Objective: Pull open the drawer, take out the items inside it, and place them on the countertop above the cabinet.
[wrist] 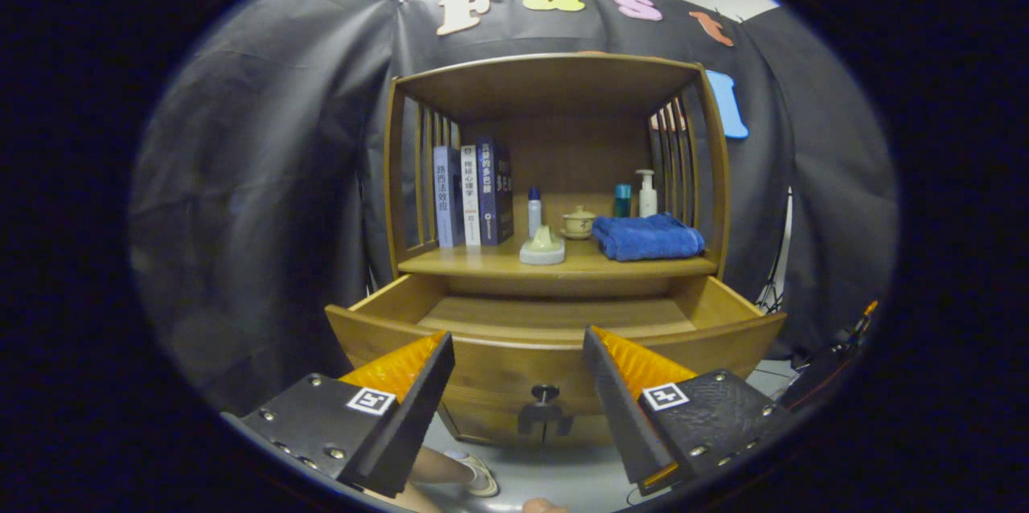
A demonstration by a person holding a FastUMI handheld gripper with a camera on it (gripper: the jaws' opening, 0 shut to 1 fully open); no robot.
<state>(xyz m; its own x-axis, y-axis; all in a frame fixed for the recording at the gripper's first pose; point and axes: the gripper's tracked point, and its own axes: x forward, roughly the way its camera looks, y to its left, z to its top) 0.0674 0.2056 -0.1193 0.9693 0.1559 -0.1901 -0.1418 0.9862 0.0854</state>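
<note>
— Where does the drawer (555, 320) stand?
— It is pulled out of the wooden cabinet (555, 175), just ahead of the fingers, and its front panel runs across behind both fingertips. The knob (545, 394) on that panel sits low, between the two fingers.

— Is anything in the drawer?
— The part of the drawer floor that shows is bare wood. The near strip behind the front panel is hidden, so I cannot tell about that part.

— And the gripper (518, 348)?
— Its jaws are spread wide apart, with nothing between them. It hangs in front of the drawer, touching nothing.

— What stands on the countertop (482, 262) above the drawer?
— A row of upright books (473, 195) at the left. Beside them is a small white bottle (534, 211) with a blue cap, and in front of it a pale round piece (543, 248) near the edge. A small lidded cup (578, 222) sits on a saucer in the middle. To the right lies a folded blue towel (648, 237), with a teal bottle (622, 200) and a white pump bottle (646, 193) behind it.

— Anything below?
— A person's foot in a light shoe (481, 477) shows on the floor, under the fingers.
</note>
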